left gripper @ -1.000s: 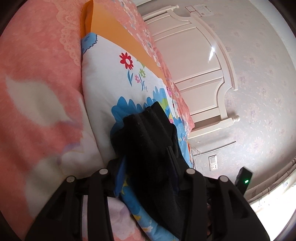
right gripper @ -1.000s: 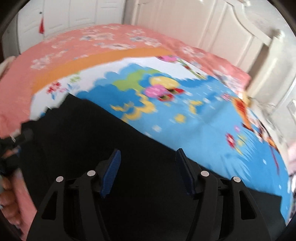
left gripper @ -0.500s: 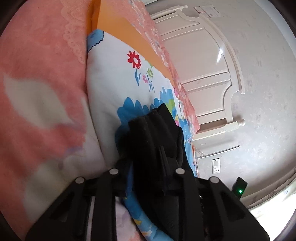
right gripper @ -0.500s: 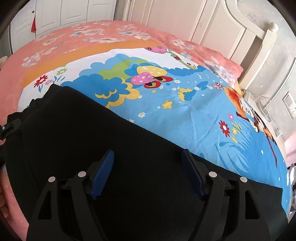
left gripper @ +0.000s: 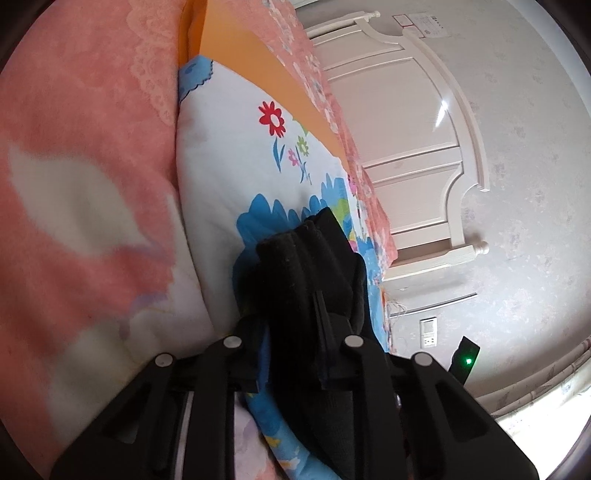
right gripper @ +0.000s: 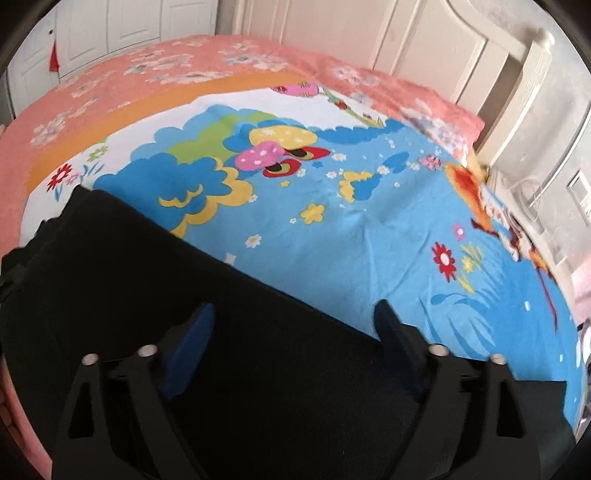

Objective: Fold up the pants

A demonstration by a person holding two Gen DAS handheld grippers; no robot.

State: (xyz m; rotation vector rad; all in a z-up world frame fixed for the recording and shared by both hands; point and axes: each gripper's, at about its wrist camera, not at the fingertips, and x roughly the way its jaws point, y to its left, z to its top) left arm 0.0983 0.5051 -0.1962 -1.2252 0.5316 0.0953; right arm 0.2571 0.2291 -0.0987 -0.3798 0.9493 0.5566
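Black pants (right gripper: 110, 277) lie spread over the near-left part of a blue cartoon bed sheet (right gripper: 332, 240). In the left wrist view a bunched edge of the pants (left gripper: 306, 266) stands up between the fingers, and my left gripper (left gripper: 291, 332) is shut on it at the side of the bed. My right gripper (right gripper: 291, 325) hovers open just above the flat pants, its blue pads (right gripper: 192, 332) wide apart with nothing between them. The lower part of the pants is hidden behind the gripper bodies.
A pink floral bedspread (right gripper: 147, 74) with an orange band lies beyond the sheet. A white headboard (left gripper: 406, 147) stands at the far end. White wardrobe doors (right gripper: 110, 22) line the back wall. A wall socket (left gripper: 428, 332) and a black device with a green light (left gripper: 465, 358) are to the right.
My left gripper's fingers have drawn closer together on the bunched pants fabric. The right gripper's pads have spread wider apart above the pants.
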